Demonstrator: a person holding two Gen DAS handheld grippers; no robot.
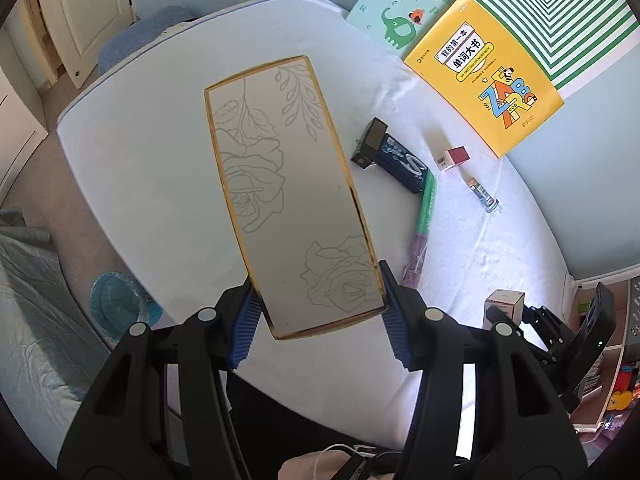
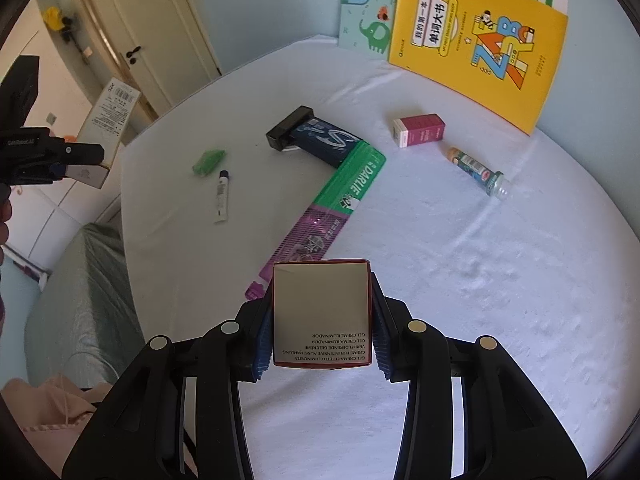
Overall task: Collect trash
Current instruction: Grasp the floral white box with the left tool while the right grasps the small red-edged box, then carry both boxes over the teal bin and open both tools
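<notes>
Left gripper [image 1: 320, 308]: clamped on the near end of a long flat rose-print box [image 1: 292, 192] with gold edging, blue ribbed pads [image 1: 245, 328] pressed to both long sides. Box held above the white round table [image 1: 160, 184], far end pointing away from the camera. Same box seen from the right wrist view at far left, off the table edge, barcode face outward.

Right gripper [image 2: 322, 320]: clamped on a small cream carton with red edges [image 2: 321, 312], held upright between the pads, printed text inverted on the near face. Carton raised over the near part of the table.

Remaining on the table: Darlie toothpaste box [image 2: 320, 212] directly beyond the carton; dark blue box [image 2: 328, 140] with a black block [image 2: 289, 127] at its far end; small maroon box [image 2: 419, 129]; small bottle [image 2: 478, 171] lying flat to the right; white tube [image 2: 221, 196] and green wrapper [image 2: 208, 161] to the left.

Against the wall: yellow book [image 2: 480, 44], green elephant book [image 2: 368, 8].

Teal bin [image 1: 114, 304] on the floor, lower left of the table.
</notes>
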